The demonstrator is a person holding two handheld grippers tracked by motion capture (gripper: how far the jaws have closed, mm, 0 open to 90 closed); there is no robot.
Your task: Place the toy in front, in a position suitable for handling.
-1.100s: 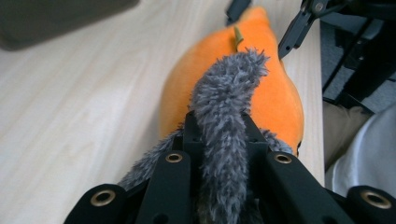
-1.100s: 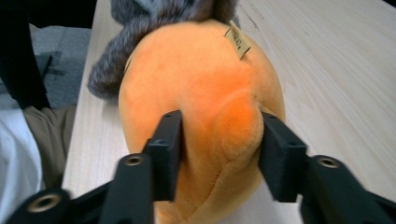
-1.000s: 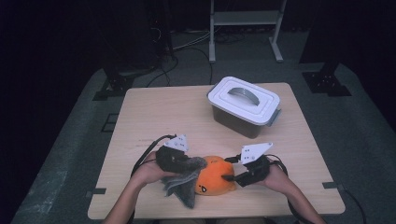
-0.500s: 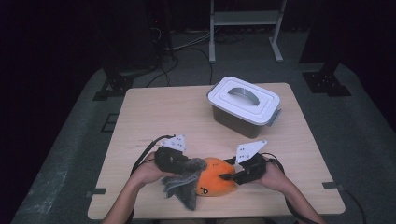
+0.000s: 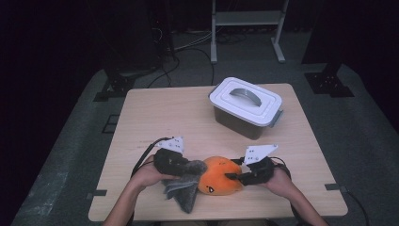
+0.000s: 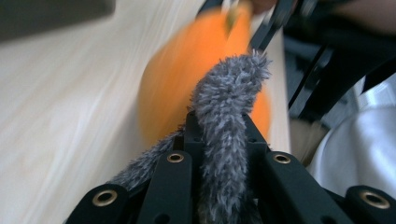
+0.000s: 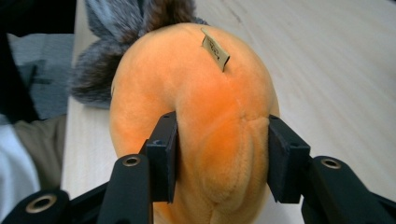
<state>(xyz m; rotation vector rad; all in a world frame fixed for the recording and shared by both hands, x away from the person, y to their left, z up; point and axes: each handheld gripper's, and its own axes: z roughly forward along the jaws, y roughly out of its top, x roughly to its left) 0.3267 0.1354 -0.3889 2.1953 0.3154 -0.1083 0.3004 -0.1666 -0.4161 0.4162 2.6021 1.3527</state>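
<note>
Orange plush toy (image 5: 220, 175) lies at near edge of table (image 5: 155, 117), between both grippers, same spot as a second ago. Left gripper (image 5: 186, 170) clamped tight on toy's grey furry tail (image 6: 227, 126), unchanged. Right gripper (image 5: 232, 177) has moved in against orange body; jaws have just been closing, pads (image 7: 164, 154) now pinching plush, denting it. Lidded container (image 5: 245, 106) farther back, unmoved.

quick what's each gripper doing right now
Left gripper: shut on the plush toy's grey furry part.
Right gripper: just closed, pinching the plush toy's orange body.
</note>
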